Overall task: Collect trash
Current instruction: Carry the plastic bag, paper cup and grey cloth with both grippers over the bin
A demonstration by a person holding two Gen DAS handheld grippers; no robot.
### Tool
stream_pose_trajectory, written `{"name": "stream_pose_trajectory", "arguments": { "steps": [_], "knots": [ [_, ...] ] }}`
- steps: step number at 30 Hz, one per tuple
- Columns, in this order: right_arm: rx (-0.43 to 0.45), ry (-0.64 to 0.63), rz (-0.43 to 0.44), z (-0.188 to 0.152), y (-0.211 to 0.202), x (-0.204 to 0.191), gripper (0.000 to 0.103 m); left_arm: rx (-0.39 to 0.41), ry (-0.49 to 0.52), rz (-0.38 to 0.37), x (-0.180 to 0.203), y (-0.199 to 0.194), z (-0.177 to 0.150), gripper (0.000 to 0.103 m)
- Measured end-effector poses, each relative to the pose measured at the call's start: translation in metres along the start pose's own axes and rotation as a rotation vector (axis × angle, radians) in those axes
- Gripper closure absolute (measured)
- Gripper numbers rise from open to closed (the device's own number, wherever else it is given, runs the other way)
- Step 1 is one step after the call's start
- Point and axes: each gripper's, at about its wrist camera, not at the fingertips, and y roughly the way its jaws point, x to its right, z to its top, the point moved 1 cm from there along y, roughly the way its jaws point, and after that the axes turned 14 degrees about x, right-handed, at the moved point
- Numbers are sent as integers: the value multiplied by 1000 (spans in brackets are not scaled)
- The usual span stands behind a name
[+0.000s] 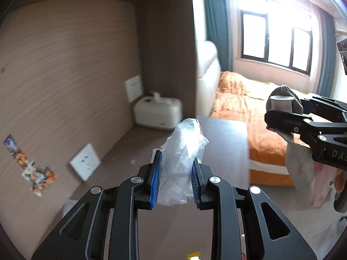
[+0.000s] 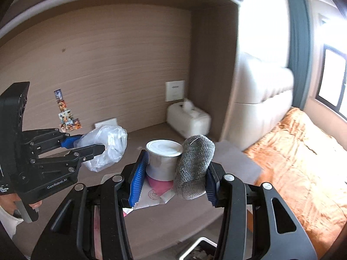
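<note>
My left gripper (image 1: 176, 169) is shut on a crumpled clear plastic bag (image 1: 184, 149) and holds it above the brown shelf top (image 1: 223, 143). It also shows in the right wrist view (image 2: 86, 145), with the bag (image 2: 106, 145) bulging past its fingers. My right gripper (image 2: 175, 173) is shut on a bundle: a white lidded paper cup (image 2: 162, 158), a grey knitted sock (image 2: 194, 164) and a pink-and-white paper bag (image 2: 156, 192) hanging below. In the left wrist view the right gripper (image 1: 279, 117) is at the right edge, with the cup (image 1: 280, 104) and paper bag (image 1: 303, 173).
A white tissue box (image 2: 188, 119) stands in the back right corner of the wooden alcove. A wall socket (image 1: 85, 161) and stickers (image 1: 28, 166) are on the back panel. A bed with an orange cover (image 2: 299, 151) lies to the right. A bin (image 2: 199, 251) shows below.
</note>
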Motion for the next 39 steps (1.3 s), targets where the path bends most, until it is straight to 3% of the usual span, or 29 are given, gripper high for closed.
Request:
{"name": "stream_pose_trajectory", "arguments": {
  "steps": [10, 18, 31, 39],
  "knots": [
    [-30, 44, -79, -22, -43, 75, 54, -35, 18, -117, 95, 15, 9, 79],
    [-86, 90, -102, -53, -47, 118, 54, -121, 43, -196, 157, 44, -9, 78],
    [-228, 175, -75, -147, -21, 173, 54, -338, 44, -257, 215, 111, -86, 78],
    [-335, 216, -65, -234, 12, 193, 54, -472, 39, -308, 244, 166, -173, 78]
  ]
}}
